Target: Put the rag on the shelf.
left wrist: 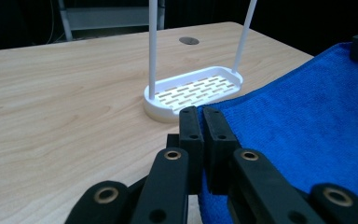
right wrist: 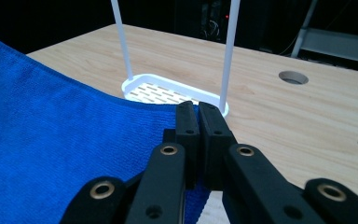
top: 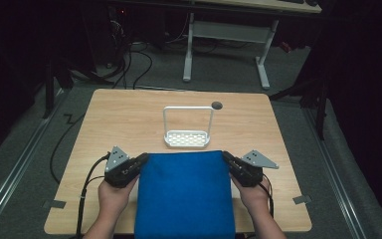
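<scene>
A blue cloth [top: 185, 191] is held stretched between my two grippers above the near half of the wooden table [top: 129, 109]. My left gripper [top: 143, 159] is shut on the cloth's far left corner, and the left gripper view shows its jaws [left wrist: 200, 114] pinched together on the blue edge [left wrist: 307, 130]. My right gripper [top: 226, 157] is shut on the far right corner; its jaws [right wrist: 196, 109] clamp the cloth [right wrist: 51, 140] there. The cloth's near end hangs over the table's front edge. A white rack [top: 187, 127] with a slotted base and a tall hoop handle stands just beyond the cloth.
A round cable hole [top: 217, 105] lies in the tabletop behind the rack, to its right. Cables trail from both grippers off the table's front. A white-legged desk [top: 229, 45] stands on the floor beyond the table.
</scene>
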A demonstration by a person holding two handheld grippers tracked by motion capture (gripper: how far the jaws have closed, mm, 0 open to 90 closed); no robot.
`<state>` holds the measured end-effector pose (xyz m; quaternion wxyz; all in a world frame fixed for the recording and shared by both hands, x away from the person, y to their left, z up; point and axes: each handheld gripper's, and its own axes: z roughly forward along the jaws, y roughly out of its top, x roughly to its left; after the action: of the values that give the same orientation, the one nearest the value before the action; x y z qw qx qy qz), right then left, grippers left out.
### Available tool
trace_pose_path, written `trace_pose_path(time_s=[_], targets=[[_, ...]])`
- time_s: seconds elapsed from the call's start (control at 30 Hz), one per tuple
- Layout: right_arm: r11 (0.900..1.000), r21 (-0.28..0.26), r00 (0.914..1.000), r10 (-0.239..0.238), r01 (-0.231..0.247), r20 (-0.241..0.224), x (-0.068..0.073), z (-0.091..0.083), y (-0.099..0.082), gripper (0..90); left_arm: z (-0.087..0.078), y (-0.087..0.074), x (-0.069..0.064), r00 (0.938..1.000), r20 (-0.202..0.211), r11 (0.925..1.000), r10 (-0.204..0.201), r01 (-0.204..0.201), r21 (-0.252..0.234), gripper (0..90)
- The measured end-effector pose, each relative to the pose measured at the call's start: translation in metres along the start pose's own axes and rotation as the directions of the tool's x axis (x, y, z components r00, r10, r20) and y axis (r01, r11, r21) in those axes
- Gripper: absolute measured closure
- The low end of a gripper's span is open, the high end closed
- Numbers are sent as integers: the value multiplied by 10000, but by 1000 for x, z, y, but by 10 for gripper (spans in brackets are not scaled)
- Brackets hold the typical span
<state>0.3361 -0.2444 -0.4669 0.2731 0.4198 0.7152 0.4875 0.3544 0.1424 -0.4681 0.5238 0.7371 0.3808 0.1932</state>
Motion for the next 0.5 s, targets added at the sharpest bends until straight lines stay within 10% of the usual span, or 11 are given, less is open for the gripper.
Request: trace_pose_path(time_s=[0.5], targets=[[9936,-1107,9996,-204,227,219,-7,-2,51,884,-3,52,12,9988,-463,9945,-182,133,-1043,875]])
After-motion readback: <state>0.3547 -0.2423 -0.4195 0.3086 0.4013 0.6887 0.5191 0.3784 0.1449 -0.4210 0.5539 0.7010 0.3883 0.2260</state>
